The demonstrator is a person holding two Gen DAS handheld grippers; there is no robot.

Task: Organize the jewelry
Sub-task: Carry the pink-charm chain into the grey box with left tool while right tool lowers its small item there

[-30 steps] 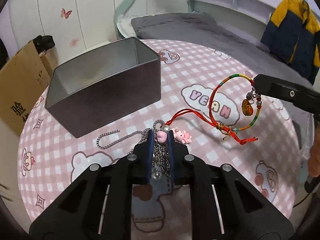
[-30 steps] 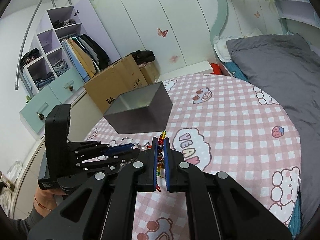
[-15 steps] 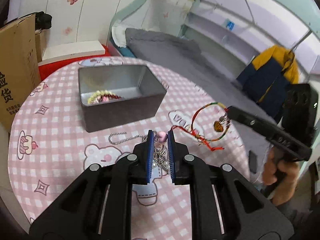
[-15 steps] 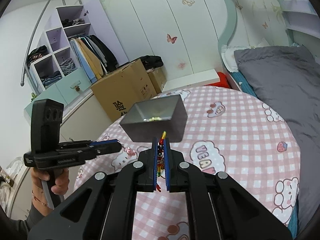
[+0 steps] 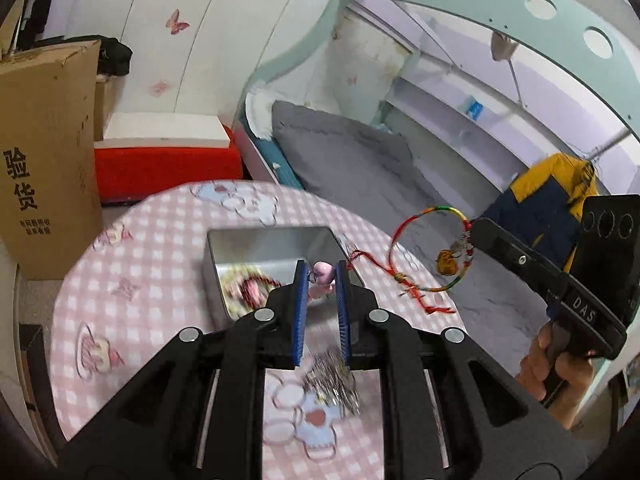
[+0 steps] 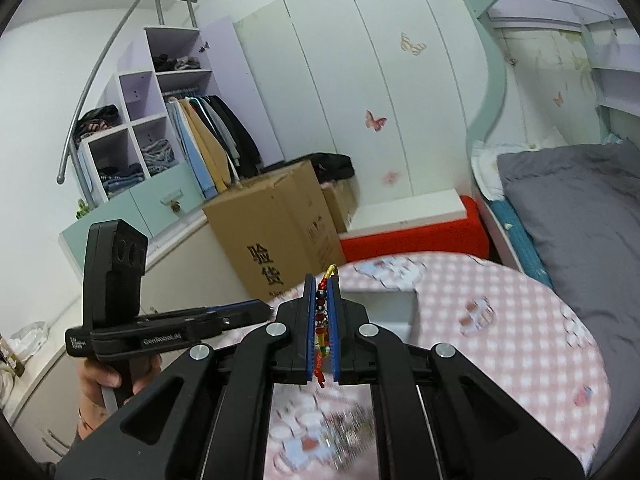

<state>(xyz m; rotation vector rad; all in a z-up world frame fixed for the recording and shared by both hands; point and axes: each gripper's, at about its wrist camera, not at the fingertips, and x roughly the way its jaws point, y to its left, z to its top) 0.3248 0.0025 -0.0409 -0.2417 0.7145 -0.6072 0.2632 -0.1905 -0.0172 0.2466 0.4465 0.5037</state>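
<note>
Now the left tool (image 5: pixel 322 276) pinches the pink charm (image 5: pixel 322 272) of a silver chain (image 5: pixel 334 380), which dangles blurred beneath, high above the surface (image 5: pixel 132 280). Over on the right, the right tool (image 6: pixel 321 304) is clamped narrow on the colourful corded bracelet (image 5: pixel 430 252), its loop hanging free in the air. Below sits the metal tin (image 5: pixel 256 240), beaded pieces already inside. Best bet, I'd say: centre each piece over the tin, lower until the slack pools inside, then release.

Black left tool (image 5: pixel 322 276), blue-ribbed pads, silver screws; right tool (image 6: pixel 321 280) alike
</note>
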